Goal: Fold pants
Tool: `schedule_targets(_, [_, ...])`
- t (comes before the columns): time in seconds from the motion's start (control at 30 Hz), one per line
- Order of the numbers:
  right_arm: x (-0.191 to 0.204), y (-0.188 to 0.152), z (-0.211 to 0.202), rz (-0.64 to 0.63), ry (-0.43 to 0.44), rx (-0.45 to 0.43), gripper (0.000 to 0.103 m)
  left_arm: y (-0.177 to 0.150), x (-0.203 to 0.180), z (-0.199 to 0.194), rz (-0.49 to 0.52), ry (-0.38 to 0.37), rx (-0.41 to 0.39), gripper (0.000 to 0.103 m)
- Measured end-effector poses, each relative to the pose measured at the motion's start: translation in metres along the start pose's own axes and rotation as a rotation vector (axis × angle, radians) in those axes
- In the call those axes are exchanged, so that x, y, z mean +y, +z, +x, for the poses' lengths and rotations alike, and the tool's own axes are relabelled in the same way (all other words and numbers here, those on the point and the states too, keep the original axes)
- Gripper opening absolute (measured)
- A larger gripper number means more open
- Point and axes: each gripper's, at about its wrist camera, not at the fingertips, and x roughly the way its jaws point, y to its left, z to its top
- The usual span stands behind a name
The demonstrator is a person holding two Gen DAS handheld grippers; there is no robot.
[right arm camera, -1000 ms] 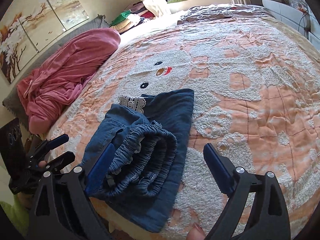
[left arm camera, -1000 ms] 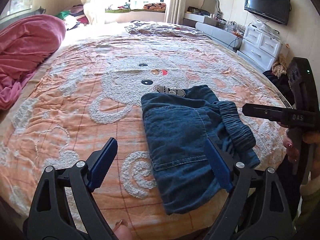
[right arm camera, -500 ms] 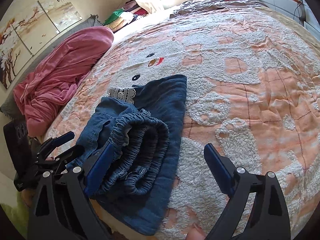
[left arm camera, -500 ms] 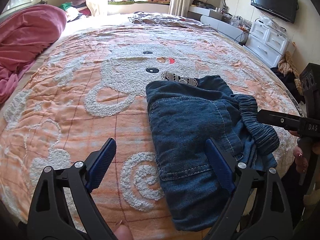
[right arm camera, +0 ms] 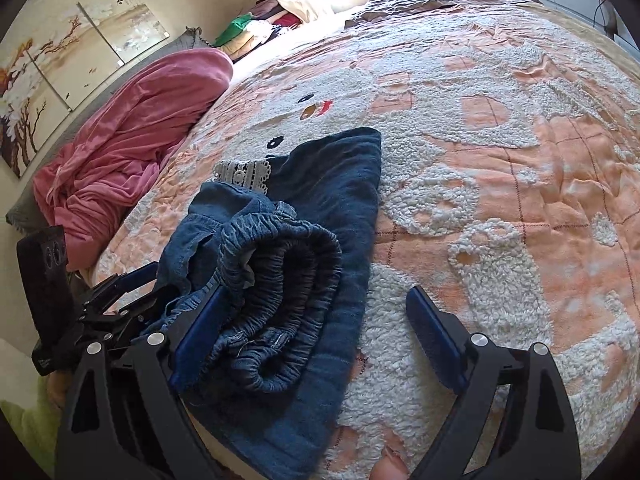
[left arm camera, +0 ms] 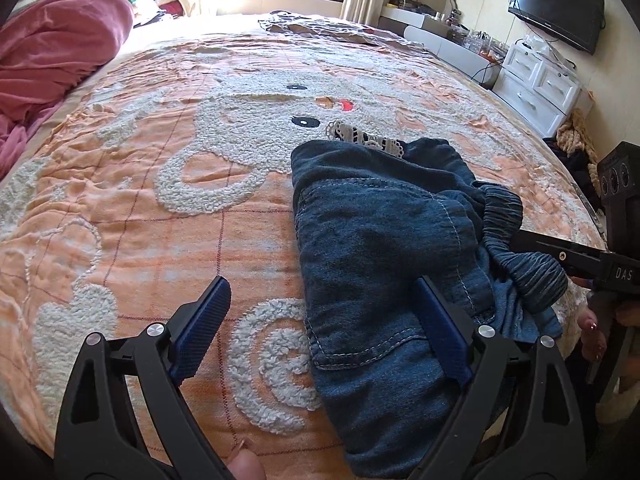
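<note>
Bedroom setting: work surface was a bed with an orange quilted bedspread point(left arm camera: 160, 216) carrying a white tufted cartoon pattern, window and curtains at the far end. Denim pants point(left arm camera: 372, 232) lay near the front edge, already doubled into a compact stack with the elastic waistband point(right arm camera: 280, 264) rolled on top and a strip of lace trim point(left arm camera: 364, 138) poking out at the far side. Against the views from a second earlier, the stack filled more of both cameras and sat higher between the fingers, so both tools had come down toward it. Left gripper point(left arm camera: 320, 328) had its jaws wide apart, gripping nothing; its right-hand pad overlapped the pocket side of the stack, the left-hand pad was over bare quilt. Right gripper point(right arm camera: 316, 336) was also spread, its jaws having just closed a little; the waistband roll lay just inside its left-hand pad, no pinch visible. Judgement: both tools were lining up on the near end of the stack for another fold or a tidy-up; fold count not determinable. Surroundings: heap of pink bedding point(right arm camera: 132, 148) well beyond the left jaw side, white drawer unit point(left arm camera: 540, 88) and wall television point(left arm camera: 560, 8) off to the right, painted panels point(right arm camera: 52, 76) on the wall. Nothing lay between the jaws and the pants. Possible snags: bulky waistband could unroll when lifted, and the stack sat close to the bed edge.
</note>
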Motion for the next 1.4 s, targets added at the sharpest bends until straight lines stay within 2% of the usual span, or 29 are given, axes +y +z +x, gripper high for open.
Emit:
schedule_targets(0.17, [0.001,0.002,0.010,-0.002,0.034,0.014,0.081,0.000,-0.001,0.004,-0.012,-0.026,0.006,0.085])
schedule_targets(0.23, [-0.001,0.004,0.015,0.010,0.053,0.019,0.075,0.000,-0.003,0.007,-0.015,-0.039,0.013,0.084])
schedule_targets(0.3, [-0.002,0.006,0.017,0.020,0.088,0.021,0.057,0.001,-0.006,0.009,-0.021,-0.070,0.019,0.071])
schedule_targets(0.33, [-0.002,0.006,0.018,0.026,0.098,0.019,0.053,0.001,-0.007,0.010,-0.027,-0.092,0.023,0.059])
schedule_targets(0.37, [-0.001,0.005,0.017,0.026,0.114,0.012,0.043,0.001,-0.008,0.010,-0.032,-0.118,0.025,0.046])
schedule_targets(0.4, [0.001,0.004,0.016,0.024,0.125,0.001,0.040,0.001,-0.012,0.010,-0.029,-0.122,0.023,0.043])
schedule_targets(0.47, [0.008,0.001,0.011,0.001,0.107,-0.030,0.035,0.001,-0.019,0.005,0.006,-0.097,0.002,0.029])
schedule_targets(0.57, [0.020,0.001,0.002,-0.044,0.078,-0.072,0.031,0.005,-0.024,-0.003,0.024,-0.078,-0.022,0.022])
schedule_targets(0.8, [0.050,0.013,-0.007,-0.135,0.044,-0.110,0.028,0.019,-0.019,-0.019,0.022,-0.070,-0.064,0.021])
schedule_targets(0.87, [0.057,0.022,-0.004,-0.147,0.055,-0.114,0.022,0.026,-0.013,-0.025,0.018,-0.050,-0.095,0.021])
schedule_targets(1.07, [0.081,0.054,0.016,-0.201,0.071,-0.119,0.022,0.051,0.009,-0.034,-0.005,-0.010,-0.146,0.021])
schedule_targets(1.23, [0.094,0.082,0.039,-0.222,0.074,-0.125,0.022,0.068,0.027,-0.029,0.000,0.028,-0.171,0.021])
schedule_targets(1.4, [0.089,0.095,0.067,-0.188,0.063,-0.094,0.022,0.078,0.043,-0.008,-0.001,0.044,-0.147,0.021])
